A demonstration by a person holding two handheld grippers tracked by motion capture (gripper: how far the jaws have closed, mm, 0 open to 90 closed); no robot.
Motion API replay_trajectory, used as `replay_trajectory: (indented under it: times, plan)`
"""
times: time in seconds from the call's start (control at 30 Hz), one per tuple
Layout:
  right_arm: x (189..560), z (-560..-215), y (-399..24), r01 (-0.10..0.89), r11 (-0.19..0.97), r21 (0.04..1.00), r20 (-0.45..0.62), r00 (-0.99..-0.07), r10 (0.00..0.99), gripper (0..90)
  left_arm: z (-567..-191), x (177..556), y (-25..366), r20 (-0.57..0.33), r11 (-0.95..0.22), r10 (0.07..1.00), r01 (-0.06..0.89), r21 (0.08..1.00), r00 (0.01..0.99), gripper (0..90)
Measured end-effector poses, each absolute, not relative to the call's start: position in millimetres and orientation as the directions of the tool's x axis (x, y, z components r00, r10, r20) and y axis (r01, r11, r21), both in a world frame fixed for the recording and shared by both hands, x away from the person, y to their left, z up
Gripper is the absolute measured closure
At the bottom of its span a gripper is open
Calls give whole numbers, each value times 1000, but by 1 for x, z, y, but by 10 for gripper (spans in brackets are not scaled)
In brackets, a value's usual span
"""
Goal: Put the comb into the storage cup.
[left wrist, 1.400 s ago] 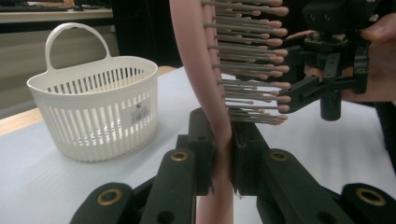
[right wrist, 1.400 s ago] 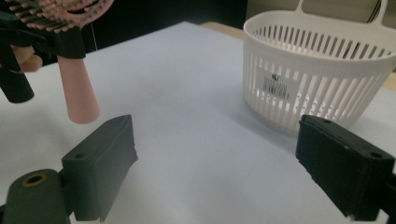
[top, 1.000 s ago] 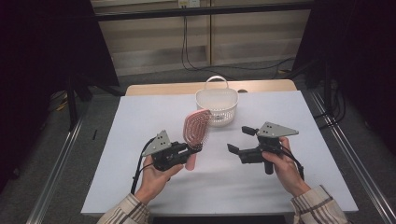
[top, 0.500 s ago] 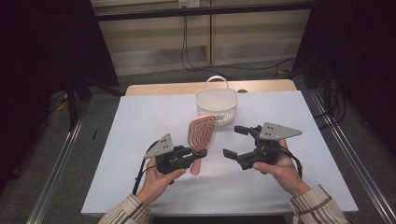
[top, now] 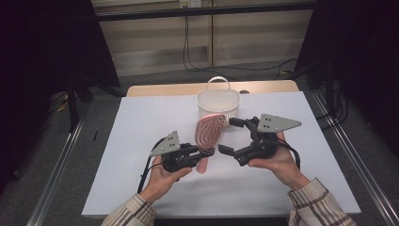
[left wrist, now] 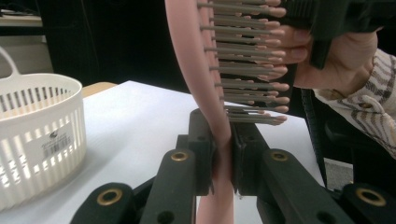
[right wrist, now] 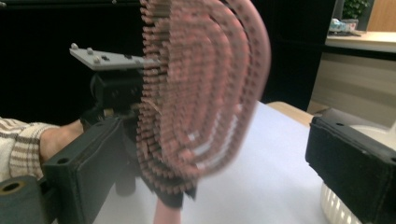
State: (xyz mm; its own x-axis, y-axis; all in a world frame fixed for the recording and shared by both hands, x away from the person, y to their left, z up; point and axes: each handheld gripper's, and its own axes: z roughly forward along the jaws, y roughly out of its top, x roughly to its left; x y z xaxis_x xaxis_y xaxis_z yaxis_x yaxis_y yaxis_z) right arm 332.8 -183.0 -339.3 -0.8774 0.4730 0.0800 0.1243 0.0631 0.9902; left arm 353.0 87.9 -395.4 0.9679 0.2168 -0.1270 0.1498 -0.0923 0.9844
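A pink hairbrush (top: pixel 210 129) stands nearly upright over the white table sheet (top: pixel 141 122), bristles toward the right hand. My left gripper (top: pixel 205 151) is shut on its neck, just below the head; in the left gripper view the pads (left wrist: pixel 201 154) squeeze the pink stem (left wrist: pixel 196 70). My right gripper (top: pixel 230 136) is open, and its jaws have just been opening. They stand either side of the brush head (right wrist: pixel 205 93) with gaps showing, not pressing on it. A white slotted basket (top: pixel 218 101) with a handle stands right behind the brush.
The basket (left wrist: pixel 37 135) sits at the far middle of the sheet, close to the right gripper's far jaw (right wrist: pixel 355 163). A wooden table edge (top: pixel 164 89) runs behind it. Bare white sheet lies to the left, right and front of the hands.
The left gripper has carried the brush right and stood it more upright. The right gripper has risen, moved left to the brush head, and spread its jaws wider.
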Motion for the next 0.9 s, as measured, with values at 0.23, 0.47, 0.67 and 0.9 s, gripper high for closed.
replay_trajectory:
  times: [0.23,0.47,0.67,0.9]
  plan:
    - [341,-339,-180,130,52,990,92,-884,458,58,-403,352,75,-119,-128,180,143,981,976,808]
    - [346,-330,-169,131,67,989,94,-912,399,121,-402,350,74,-122,-117,155,141,983,980,808]
    - [346,-336,-165,124,62,990,95,-933,348,203,-401,350,79,-120,-110,143,136,985,982,808]
    - [347,-345,-164,146,51,988,122,-937,329,292,-402,350,77,-130,-112,132,145,983,983,807]
